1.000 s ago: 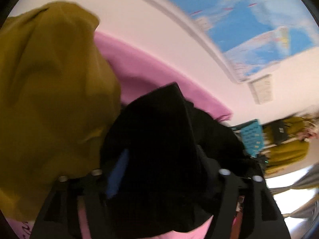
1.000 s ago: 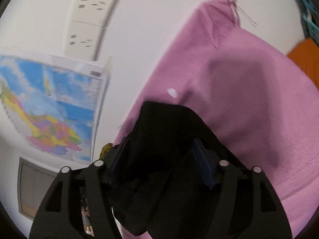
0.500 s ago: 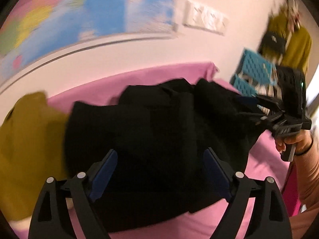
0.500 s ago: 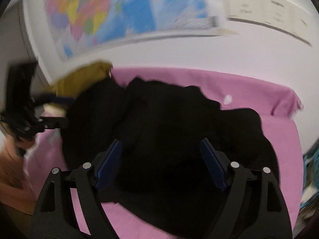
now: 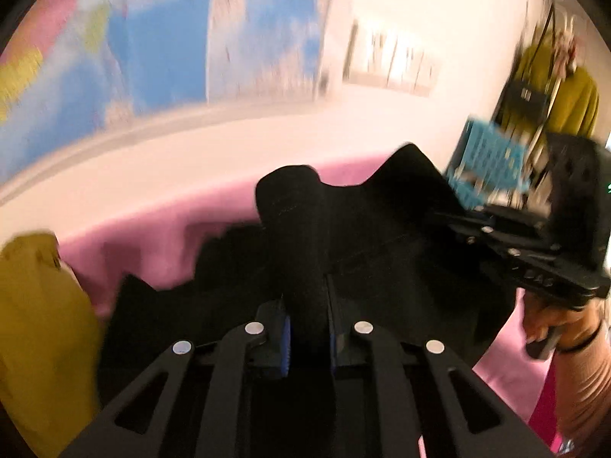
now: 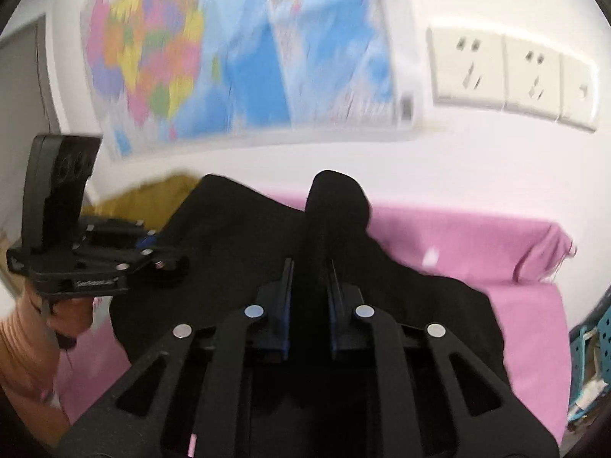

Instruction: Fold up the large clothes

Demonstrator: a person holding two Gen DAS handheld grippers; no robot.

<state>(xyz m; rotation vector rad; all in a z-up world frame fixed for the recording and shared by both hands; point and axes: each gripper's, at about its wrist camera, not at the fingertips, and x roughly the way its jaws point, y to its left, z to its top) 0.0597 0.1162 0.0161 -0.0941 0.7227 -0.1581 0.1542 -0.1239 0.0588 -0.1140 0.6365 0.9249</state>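
Over the pink table (image 6: 477, 236), the black garment (image 5: 382, 267) is hanging, each gripper, left (image 5: 307, 332) and right (image 6: 308, 305), clamping a bunched edge, so both should be lifting evenly and pulling apart to spread it flat.

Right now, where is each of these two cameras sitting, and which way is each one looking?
Left wrist view: rides the left gripper, facing the wall map over the pink cloth; shows its fingers pinching the black garment, plus the right gripper and right hand.
Right wrist view: rides the right gripper, facing the same wall and sockets; shows the left gripper.
Shared: garment, cloth, map, mustard garment.
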